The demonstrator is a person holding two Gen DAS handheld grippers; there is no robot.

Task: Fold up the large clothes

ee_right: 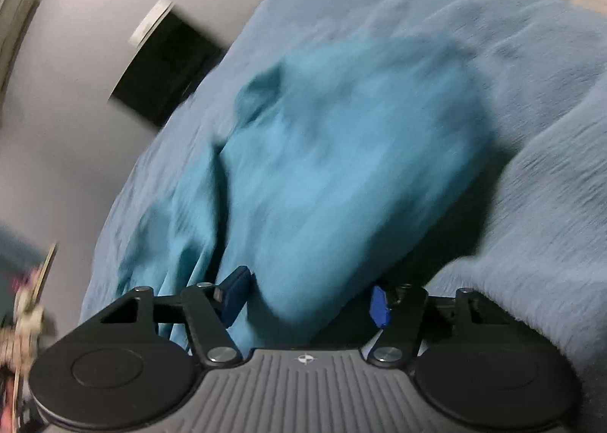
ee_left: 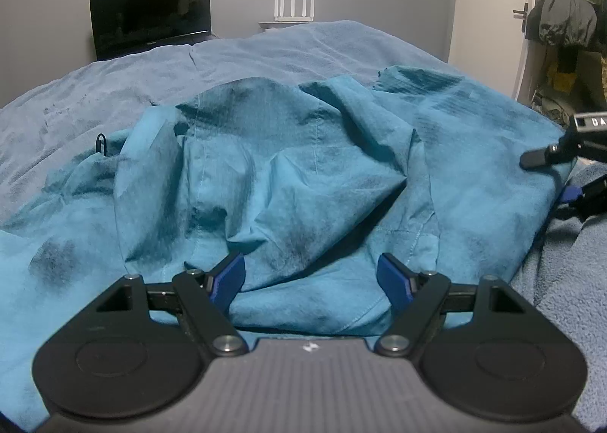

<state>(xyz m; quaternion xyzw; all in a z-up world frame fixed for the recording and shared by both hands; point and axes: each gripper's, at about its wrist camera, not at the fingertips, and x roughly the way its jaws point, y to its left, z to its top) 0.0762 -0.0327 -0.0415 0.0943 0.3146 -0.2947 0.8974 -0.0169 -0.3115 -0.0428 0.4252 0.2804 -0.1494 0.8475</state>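
Crumpled teal garment [ee_left: 303, 175] on grey-blue bedspread [ee_left: 265, 54], between wide-apart blue pads [ee_left: 227, 277] of left gripper [ee_left: 311, 275].

Teal garment [ee_left: 303, 175] crumpled, heaped in folds; lying on bed

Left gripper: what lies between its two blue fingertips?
In the left wrist view, a rumpled fold of the teal garment lies between the open left gripper fingertips; neither pad visibly presses on it.
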